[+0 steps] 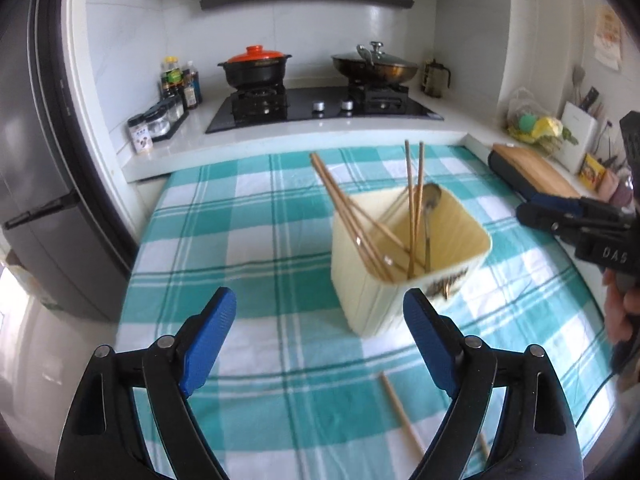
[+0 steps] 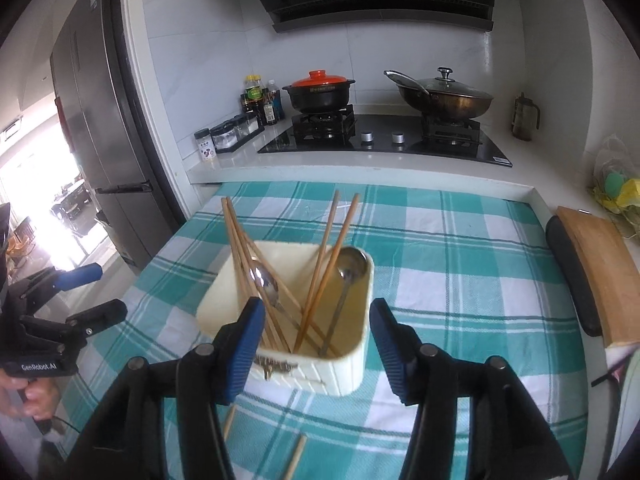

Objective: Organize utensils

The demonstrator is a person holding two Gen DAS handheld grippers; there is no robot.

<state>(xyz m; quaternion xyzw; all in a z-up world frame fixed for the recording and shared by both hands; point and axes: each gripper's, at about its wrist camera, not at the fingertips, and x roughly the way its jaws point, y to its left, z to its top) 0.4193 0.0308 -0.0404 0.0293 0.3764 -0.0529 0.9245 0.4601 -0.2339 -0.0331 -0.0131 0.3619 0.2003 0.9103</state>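
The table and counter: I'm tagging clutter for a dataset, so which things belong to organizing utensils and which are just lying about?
Job:
cream holder
chopsticks inside
two spoons
loose chopsticks on cloth

Lying about:
orange-lidded pot
wok
spice jars
cutting board

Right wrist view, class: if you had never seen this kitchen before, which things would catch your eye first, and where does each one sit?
A cream square plastic utensil holder stands mid-table on the teal-and-white checked tablecloth, bristling with wooden chopsticks and two steel spoons. Behind it, a black clay pot with a bright orange lid sits on the stove's left burner. In front, the right gripper hangs with jaws apart, and loose chopsticks lie on the cloth.
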